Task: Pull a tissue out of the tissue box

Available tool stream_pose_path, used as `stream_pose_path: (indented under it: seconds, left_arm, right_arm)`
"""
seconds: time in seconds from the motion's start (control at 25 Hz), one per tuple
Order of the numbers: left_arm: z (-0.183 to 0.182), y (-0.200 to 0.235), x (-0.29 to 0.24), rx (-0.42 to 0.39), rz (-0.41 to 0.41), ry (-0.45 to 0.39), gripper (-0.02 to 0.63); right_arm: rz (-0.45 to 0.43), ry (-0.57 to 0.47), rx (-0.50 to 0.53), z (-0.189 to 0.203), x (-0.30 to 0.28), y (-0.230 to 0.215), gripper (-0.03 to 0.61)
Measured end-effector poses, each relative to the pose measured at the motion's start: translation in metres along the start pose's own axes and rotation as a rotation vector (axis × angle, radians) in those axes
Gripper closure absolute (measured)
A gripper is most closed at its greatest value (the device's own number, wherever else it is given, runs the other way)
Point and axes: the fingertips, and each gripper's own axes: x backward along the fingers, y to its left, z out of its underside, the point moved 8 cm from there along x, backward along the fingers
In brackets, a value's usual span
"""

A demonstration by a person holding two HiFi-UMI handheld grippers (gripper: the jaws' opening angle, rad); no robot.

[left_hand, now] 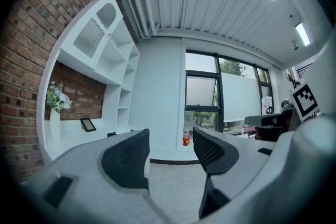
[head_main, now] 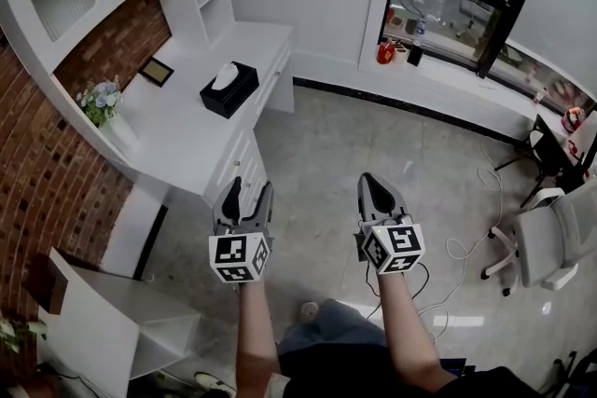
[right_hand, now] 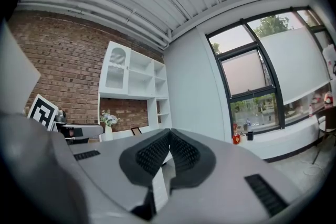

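Observation:
The black tissue box point(head_main: 229, 89), with a white tissue point(head_main: 225, 75) sticking up from its slot, stands on the white desk point(head_main: 177, 135) at the upper left of the head view. Both grippers hang over the grey floor, well short of the desk and apart from the box. My left gripper point(head_main: 251, 185) point(left_hand: 171, 136) is open, with only the far room showing in the gap between its jaws. My right gripper point(head_main: 370, 178) point(right_hand: 169, 132) is shut, its dark pads meeting at the tips with nothing between them.
A flower vase point(head_main: 101, 102) and a small picture frame point(head_main: 156, 71) share the desk with the box. Drawers front the desk. A white office chair point(head_main: 550, 242) and loose cables point(head_main: 464, 247) are on the floor at the right. A red item point(head_main: 385, 52) sits on the window sill.

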Motion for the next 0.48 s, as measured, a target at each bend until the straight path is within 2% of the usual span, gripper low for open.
stream_pose_path:
  seconds: [0.48]
  left_arm:
    - [-0.037, 0.032, -0.011, -0.028, -0.010, -0.075, 0.382]
  right_arm:
    - [0.014, -0.088, 0.015, -0.031, -0.024, 0.006, 0.580]
